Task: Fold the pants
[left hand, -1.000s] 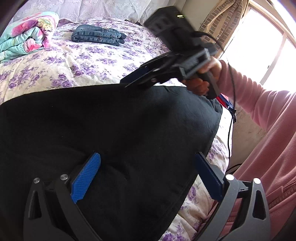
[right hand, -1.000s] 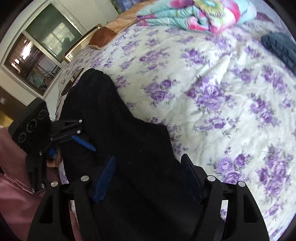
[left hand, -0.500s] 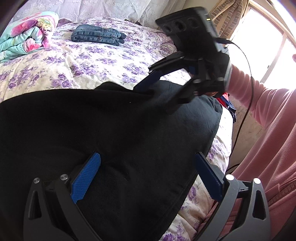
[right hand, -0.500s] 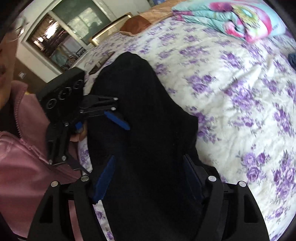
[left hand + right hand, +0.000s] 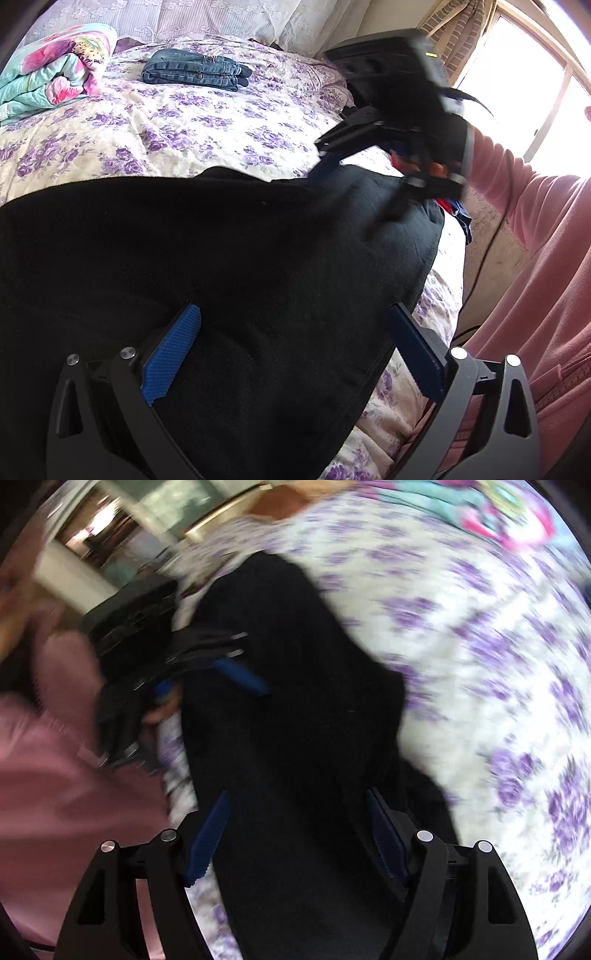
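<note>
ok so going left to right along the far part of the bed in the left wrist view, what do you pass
folded floral quilt -> folded blue jeans -> right gripper over the black pants -> bright window

You have one pair of black pants spread on one bed, which wears a single purple-flowered cover. Farther up lies one folded stack of jeans; how many pairs are in it you cannot tell. There is one rolled quilt in pink and teal. You hold two grippers: the left gripper and the right gripper, each with two blue pads. One window shows, with one curtain beside it.
</note>
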`<state>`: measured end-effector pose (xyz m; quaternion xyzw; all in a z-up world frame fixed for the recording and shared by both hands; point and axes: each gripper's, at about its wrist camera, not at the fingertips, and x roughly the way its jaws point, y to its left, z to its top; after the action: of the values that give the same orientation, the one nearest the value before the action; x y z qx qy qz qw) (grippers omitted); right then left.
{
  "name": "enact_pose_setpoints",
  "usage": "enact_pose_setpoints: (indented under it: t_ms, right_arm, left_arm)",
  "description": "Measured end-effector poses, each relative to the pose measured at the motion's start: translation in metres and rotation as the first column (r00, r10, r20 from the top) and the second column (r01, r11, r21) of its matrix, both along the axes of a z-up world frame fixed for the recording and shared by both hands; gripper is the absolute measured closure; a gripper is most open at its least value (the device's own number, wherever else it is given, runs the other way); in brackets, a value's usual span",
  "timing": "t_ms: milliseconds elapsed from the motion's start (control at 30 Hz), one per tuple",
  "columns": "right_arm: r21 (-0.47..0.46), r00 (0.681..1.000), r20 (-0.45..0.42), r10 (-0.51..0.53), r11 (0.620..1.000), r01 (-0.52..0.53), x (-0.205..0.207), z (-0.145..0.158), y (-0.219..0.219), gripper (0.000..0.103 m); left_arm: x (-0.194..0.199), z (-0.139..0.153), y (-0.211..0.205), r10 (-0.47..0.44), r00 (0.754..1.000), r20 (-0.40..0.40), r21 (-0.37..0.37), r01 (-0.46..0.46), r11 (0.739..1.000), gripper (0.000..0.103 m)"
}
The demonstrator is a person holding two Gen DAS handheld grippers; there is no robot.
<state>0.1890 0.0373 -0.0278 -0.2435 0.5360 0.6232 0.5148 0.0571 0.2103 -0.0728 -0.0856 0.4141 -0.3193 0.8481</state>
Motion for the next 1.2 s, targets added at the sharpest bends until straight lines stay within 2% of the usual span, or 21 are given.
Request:
enact_pose_setpoints:
  t_ms: [67,133,267,400,500,700,833,933,1033,1067,1133,1200]
  right_arm:
    - [0.006,1.000,0.021,0.013,1.000,-0.013,-0.003,0.003,0.000,0.027]
    - [0.000,0.999,0.024,-0.023,1.000,0.023,0.005,0.000,-0.002,0.027]
    - [-0.031,0.988,0.058,-0.145,0.989,0.147,0.035,-0.011,-0.003,0.027]
    - [-0.038,0.973,0.022,-0.229,0.973,0.230,0.062,-0.018,-0.012,0.027]
    - [-0.042,0.979,-0.055,-0.199,0.980,0.197,0.065,-0.024,-0.014,0.027]
    - [0.022,0.989,-0.139,-0.057,0.998,0.060,0.036,-0.020,0.005,0.025]
    - [-0.030,0.985,-0.144,-0.096,0.995,0.093,0.043,-0.039,0.014,0.024]
    - [-0.009,0.983,-0.167,-0.072,0.997,0.071,0.043,-0.035,0.011,0.023]
    - [0.112,0.944,-0.330,-0.016,0.992,0.057,0.038,-0.034,0.020,0.022]
    - [0.136,0.934,-0.356,-0.016,0.988,0.069,0.038,-0.037,0.026,0.022]
    - [0.169,0.928,-0.370,-0.038,0.980,0.108,0.041,-0.044,0.037,0.022]
    - [0.203,0.922,-0.371,-0.107,0.960,0.193,0.051,-0.049,0.045,0.022]
  left_arm:
    - [0.000,0.000,0.000,0.000,1.000,0.000,0.000,0.000,1.000,0.005]
    - [0.000,0.000,0.000,0.000,1.000,0.000,0.000,0.000,1.000,0.005]
    - [0.000,0.000,0.000,0.000,1.000,0.000,0.000,0.000,1.000,0.005]
    - [0.000,0.000,0.000,0.000,1.000,0.000,0.000,0.000,1.000,0.005]
    - [0.000,0.000,0.000,0.000,1.000,0.000,0.000,0.000,1.000,0.005]
    - [0.000,0.000,0.000,0.000,1.000,0.000,0.003,0.000,1.000,0.005]
    - [0.001,-0.001,0.000,0.000,1.000,0.001,0.007,0.000,1.000,0.005]
    - [0.001,-0.001,0.000,0.000,1.000,0.001,0.006,0.000,1.000,0.005]
    - [0.001,-0.001,0.000,0.000,1.000,0.002,0.012,0.000,1.000,0.005]
    - [0.001,-0.001,-0.001,0.001,1.000,0.003,0.015,-0.001,1.000,0.005]
    - [0.001,-0.001,-0.002,0.002,1.000,0.005,0.021,-0.002,1.000,0.005]
    - [0.002,0.000,-0.002,0.005,1.000,0.004,0.020,-0.005,1.000,0.005]
